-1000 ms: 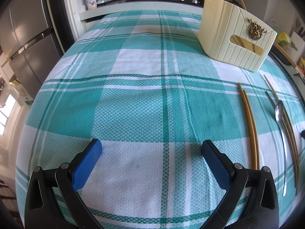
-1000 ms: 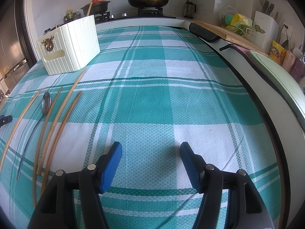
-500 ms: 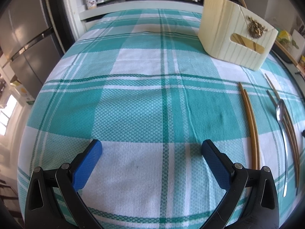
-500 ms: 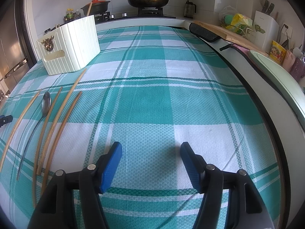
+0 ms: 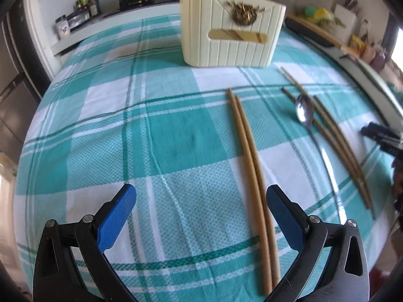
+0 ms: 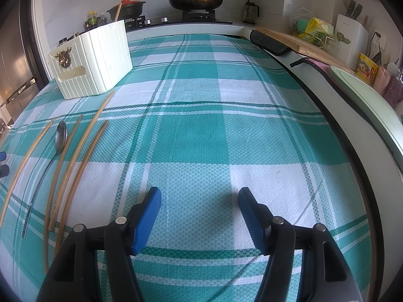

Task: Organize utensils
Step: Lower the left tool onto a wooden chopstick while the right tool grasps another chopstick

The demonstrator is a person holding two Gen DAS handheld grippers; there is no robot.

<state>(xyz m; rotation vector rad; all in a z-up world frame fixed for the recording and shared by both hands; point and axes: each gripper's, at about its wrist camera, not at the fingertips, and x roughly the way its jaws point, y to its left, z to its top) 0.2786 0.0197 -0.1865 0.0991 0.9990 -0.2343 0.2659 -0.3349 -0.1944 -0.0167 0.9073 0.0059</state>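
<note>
A cream utensil holder (image 5: 231, 30) stands at the far side of the checked cloth; it also shows in the right wrist view (image 6: 93, 58). A pair of bamboo chopsticks (image 5: 249, 156) lies just inside my open left gripper's (image 5: 201, 201) right finger. A metal spoon (image 5: 306, 114) and more chopsticks (image 5: 335, 136) lie further right. In the right wrist view the spoon (image 6: 59, 138) and chopsticks (image 6: 83, 146) lie at the left. My right gripper (image 6: 199, 201) is open and empty over bare cloth; part of it shows in the left wrist view (image 5: 380, 136).
A stove with a pan (image 6: 196, 0) and pot (image 6: 128, 7) stands behind the table. A cutting board (image 6: 302, 42), a knife block (image 6: 350, 37) and a green tray (image 6: 365, 95) line the counter on the right. A fridge (image 5: 15, 75) is at the left.
My left gripper has swung right, so the chopstick pair now lies by its right finger and the holder is straight ahead. The right gripper has stayed still.
</note>
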